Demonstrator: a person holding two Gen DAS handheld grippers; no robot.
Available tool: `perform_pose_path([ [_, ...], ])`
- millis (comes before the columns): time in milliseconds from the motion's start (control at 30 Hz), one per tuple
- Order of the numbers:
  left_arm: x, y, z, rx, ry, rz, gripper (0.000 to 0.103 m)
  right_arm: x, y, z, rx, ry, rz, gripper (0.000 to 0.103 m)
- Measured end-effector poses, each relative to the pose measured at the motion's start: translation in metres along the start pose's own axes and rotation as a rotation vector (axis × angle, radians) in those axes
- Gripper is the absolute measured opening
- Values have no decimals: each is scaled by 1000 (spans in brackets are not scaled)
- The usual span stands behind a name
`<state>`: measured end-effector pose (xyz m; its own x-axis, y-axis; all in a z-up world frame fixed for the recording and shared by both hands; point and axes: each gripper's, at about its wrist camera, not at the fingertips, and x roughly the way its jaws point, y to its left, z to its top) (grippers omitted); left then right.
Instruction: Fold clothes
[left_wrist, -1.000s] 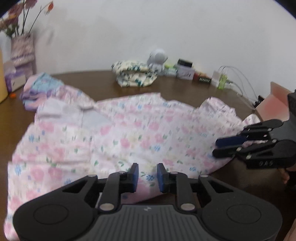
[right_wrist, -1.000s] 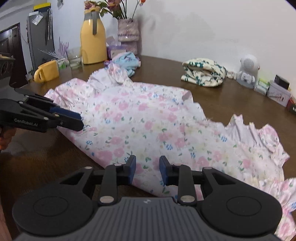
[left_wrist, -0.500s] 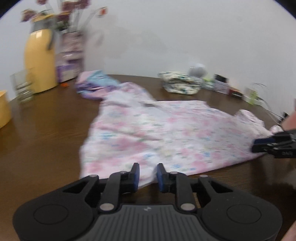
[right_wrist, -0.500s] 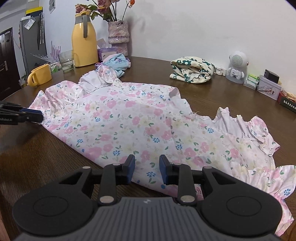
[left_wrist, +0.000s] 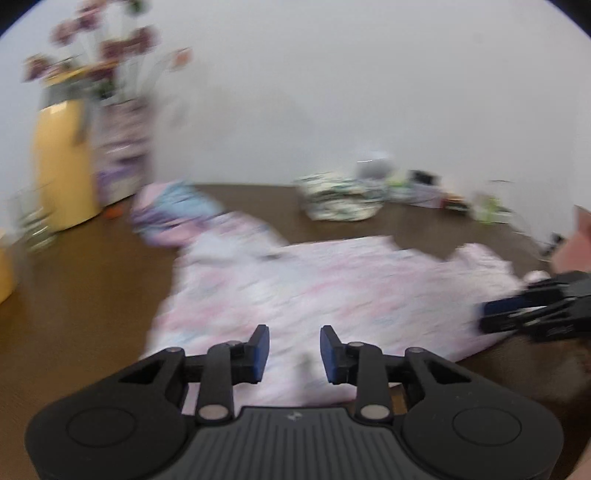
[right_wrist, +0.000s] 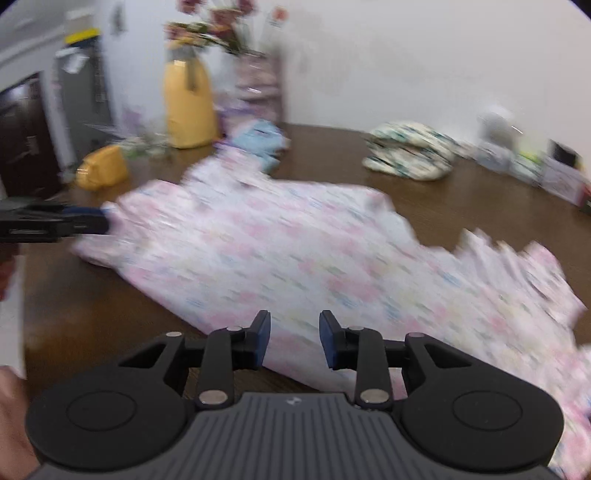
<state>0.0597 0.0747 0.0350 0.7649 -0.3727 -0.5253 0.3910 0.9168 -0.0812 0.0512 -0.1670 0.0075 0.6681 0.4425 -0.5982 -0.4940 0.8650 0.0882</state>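
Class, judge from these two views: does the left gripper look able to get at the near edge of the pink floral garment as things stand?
Probably yes. The left gripper is open, and the pink floral garment lies spread on the table directly ahead, nothing between them. The right gripper is off to the side.

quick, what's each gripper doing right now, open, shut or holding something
Left gripper: open, nothing between the fingers, over the near edge of the floral garment.
Right gripper: open, holding nothing, also at the garment's near edge.
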Motion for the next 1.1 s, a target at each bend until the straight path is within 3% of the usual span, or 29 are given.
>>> perform_pose_path([
  [100, 28, -31, 1, 61, 64, -102, 24, 13, 25, 6, -84, 1, 58, 29],
  [200, 52, -49, -8, 94, 126, -137, 16, 28, 37, 2, -135, 40, 61, 29],
  [367, 49, -44, -18, 89, 120, -119, 14, 18, 24, -5, -111, 52, 9, 28],
  [567, 34, -21, -23, 35, 113, -59, 14, -16, -22, -26, -29, 61, -106, 28],
  [733, 31, -15, -21, 22, 112, -57, 14, -21, -35, -32, -2, 54, -133, 29],
  [867, 26, -10, 1, 20, 59, -83, 24, -18, -31, -10, 14, 26, -57, 29],
  [933, 29, -6, 15, 36, 34, -65, 24, -11, -23, 7, -21, -3, -42, 29],
  [1100, 63, 16, 32, 34, 74, 2, 21, 40, -7, 40, -106, 24, -34, 29],
])
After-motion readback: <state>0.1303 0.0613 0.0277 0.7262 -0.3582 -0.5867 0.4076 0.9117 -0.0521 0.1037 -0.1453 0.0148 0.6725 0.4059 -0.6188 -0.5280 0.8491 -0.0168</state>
